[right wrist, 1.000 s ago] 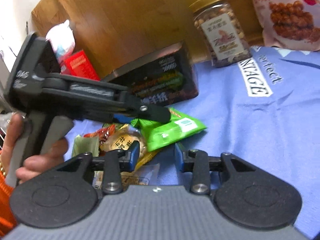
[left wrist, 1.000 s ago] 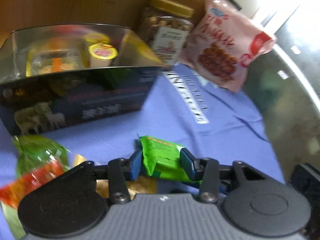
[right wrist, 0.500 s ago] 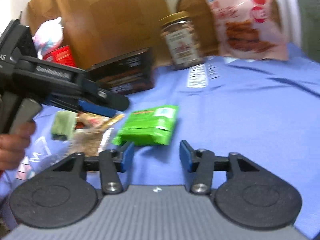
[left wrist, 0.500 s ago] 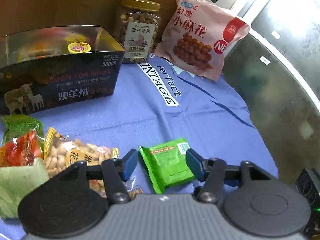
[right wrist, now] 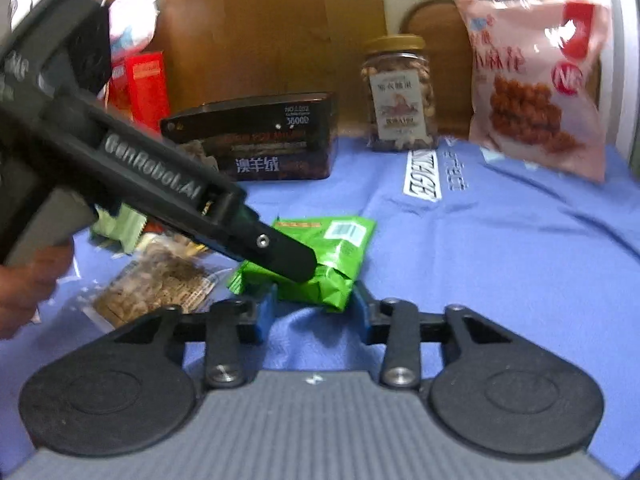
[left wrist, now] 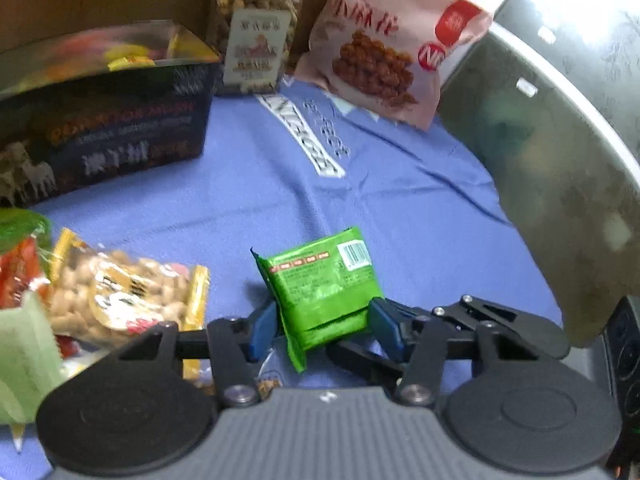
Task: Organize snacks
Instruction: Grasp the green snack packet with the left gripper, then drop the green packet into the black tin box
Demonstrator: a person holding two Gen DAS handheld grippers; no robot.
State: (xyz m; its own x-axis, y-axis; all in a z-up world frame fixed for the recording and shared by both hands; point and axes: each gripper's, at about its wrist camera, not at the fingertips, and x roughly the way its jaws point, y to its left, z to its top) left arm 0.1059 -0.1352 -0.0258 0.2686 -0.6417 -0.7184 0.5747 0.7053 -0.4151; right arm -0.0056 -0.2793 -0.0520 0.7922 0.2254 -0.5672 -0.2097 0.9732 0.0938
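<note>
Your left gripper (left wrist: 320, 320) is closing on the small green foil snack packet (left wrist: 322, 288), which lies on the blue cloth (left wrist: 400, 208) in front of the dark open tin box (left wrist: 100, 136). Its blue pads already touch the near end of the packet, but only at the crimped edge. Your right gripper (right wrist: 314, 306) is closing too, with a corner of the same packet between its jaws; whether its pads press on it, you cannot tell from here.

The danger is that both grippers pull the one packet. If you lift with the left while the right pinches the corner, the foil can tear or slip out. The hold at the edge is shallow, so the packet may swing and drop beside the clear bag of peanuts (left wrist: 124, 292). Also the two grippers stand very close; they can knock together
</note>
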